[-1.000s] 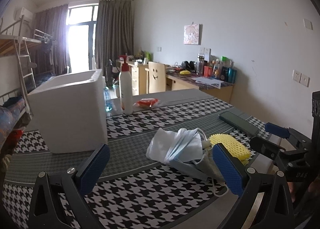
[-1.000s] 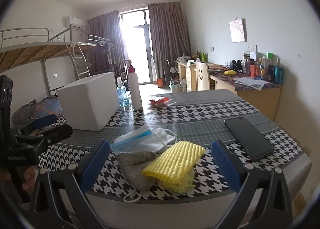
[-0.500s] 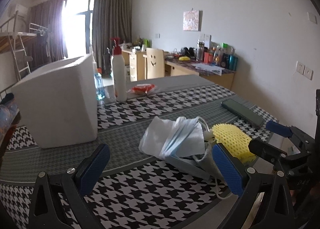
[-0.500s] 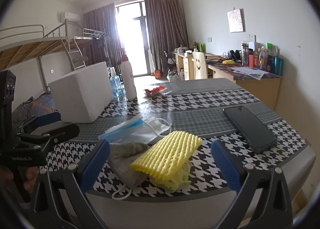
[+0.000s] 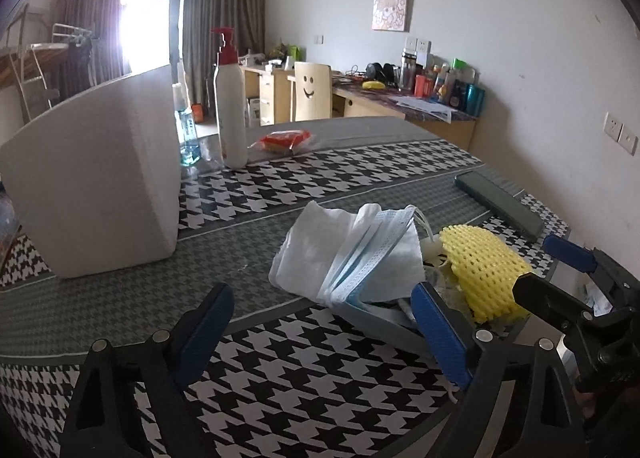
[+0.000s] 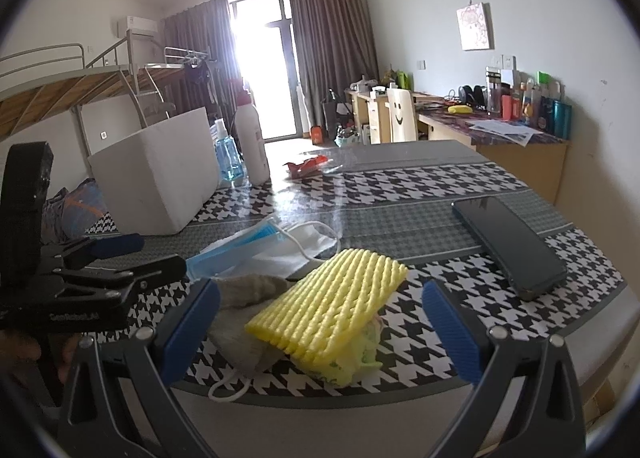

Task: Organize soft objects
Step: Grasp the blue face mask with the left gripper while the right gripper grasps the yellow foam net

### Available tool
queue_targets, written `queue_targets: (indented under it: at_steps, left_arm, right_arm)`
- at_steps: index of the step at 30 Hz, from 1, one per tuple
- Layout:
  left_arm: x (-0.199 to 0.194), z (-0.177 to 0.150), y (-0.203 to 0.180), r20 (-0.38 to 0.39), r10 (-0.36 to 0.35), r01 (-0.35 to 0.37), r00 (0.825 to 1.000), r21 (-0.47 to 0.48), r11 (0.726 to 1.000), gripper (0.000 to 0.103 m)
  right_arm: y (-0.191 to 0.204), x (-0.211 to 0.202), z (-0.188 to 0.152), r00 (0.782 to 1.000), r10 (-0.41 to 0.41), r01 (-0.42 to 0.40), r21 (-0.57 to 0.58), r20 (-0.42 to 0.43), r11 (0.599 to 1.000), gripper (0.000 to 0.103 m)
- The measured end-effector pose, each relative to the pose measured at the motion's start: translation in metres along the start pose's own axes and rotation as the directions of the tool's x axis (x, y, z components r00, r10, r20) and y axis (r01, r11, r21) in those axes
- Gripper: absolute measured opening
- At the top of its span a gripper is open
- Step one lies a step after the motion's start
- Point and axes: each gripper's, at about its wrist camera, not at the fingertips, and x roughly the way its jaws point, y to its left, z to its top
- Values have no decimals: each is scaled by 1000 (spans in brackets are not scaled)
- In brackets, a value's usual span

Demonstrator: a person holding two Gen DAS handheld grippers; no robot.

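A pile of soft things lies at the table's near edge: a yellow foam net (image 6: 332,294) on top of a pale green bag, a grey cloth mask (image 6: 244,298), blue face masks (image 5: 360,258) and a white tissue (image 5: 316,246). My left gripper (image 5: 324,334) is open and empty, just short of the masks; its right finger is beside them. My right gripper (image 6: 320,326) is open and empty, with the foam net between its fingers' lines. The yellow net also shows in the left wrist view (image 5: 484,266). A white foam box (image 5: 96,181) stands at the left.
A dark phone (image 6: 512,246) lies on the table to the right of the pile. A white pump bottle (image 5: 230,113), a blue sanitizer bottle (image 6: 228,157) and a red snack packet (image 5: 286,139) stand behind. The table (image 5: 320,378) has a houndstooth cloth.
Both grippers have moved forward and lower toward the pile, which now looks larger. The left view has swung closer to the white box. Both stay open.
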Motion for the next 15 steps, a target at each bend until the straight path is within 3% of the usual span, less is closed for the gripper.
queue_targets:
  at_steps: [7,11,15]
  left_arm:
    - [15,0,-4,-56,-16,16,998,4,1000,70]
    - [22,0,-4,-77,-24,23,997,-9,1000,67]
    - [29,2,-3,-100,-27,25,995,-20,999,53]
  right_arm:
    - [-4,8,0,1000,4,-3,17,-21,1000,102]
    - [-4,11,-1,999,3,-3,9,-35,1000,102]
    - [-8,15,-2,999,0,0,14,-50,1000,102]
